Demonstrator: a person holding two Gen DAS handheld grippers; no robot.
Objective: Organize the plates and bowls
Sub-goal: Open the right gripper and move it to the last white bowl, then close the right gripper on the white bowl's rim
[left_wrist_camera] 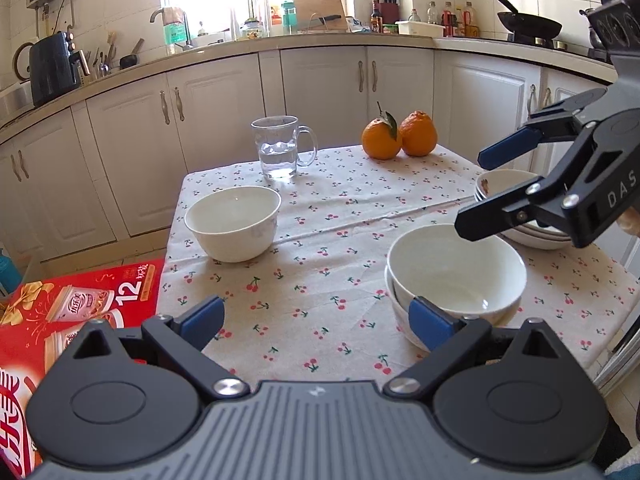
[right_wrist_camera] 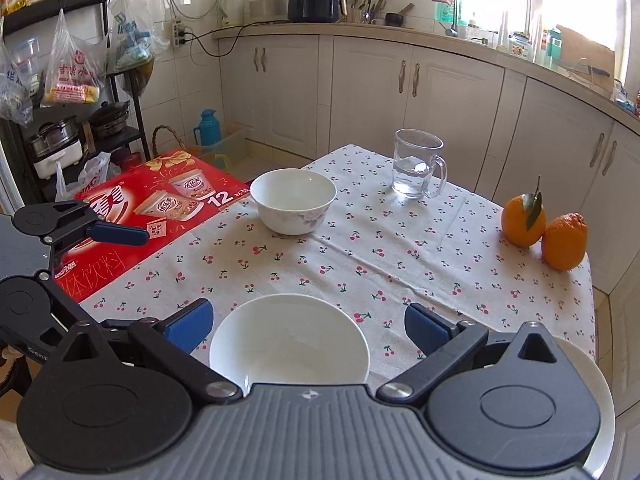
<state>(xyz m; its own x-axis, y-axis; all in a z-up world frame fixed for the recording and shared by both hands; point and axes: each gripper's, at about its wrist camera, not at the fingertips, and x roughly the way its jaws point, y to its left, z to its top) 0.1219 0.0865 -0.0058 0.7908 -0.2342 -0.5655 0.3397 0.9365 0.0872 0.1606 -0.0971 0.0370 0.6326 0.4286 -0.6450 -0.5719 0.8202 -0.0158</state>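
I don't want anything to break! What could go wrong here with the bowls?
The stacked bowls could tip if the top one is bumped, since the open right gripper hangs just above them. The lone bowl sits near the table's edge, so a push could send it off. The glass mug holds water and might spill.

Left tool (left_wrist_camera: 318, 322): grey ribbed housing with a small white logo, two black round pivot discs, black link arms with silver screws, blue rubber pads (left_wrist_camera: 202, 318) on the fingertips. Right tool (right_wrist_camera: 308, 324): same build, grey ribbed body, black discs, silver screws, blue pads (right_wrist_camera: 188, 326). White lettering "DAS" on the right tool's black side, seen from the left wrist.
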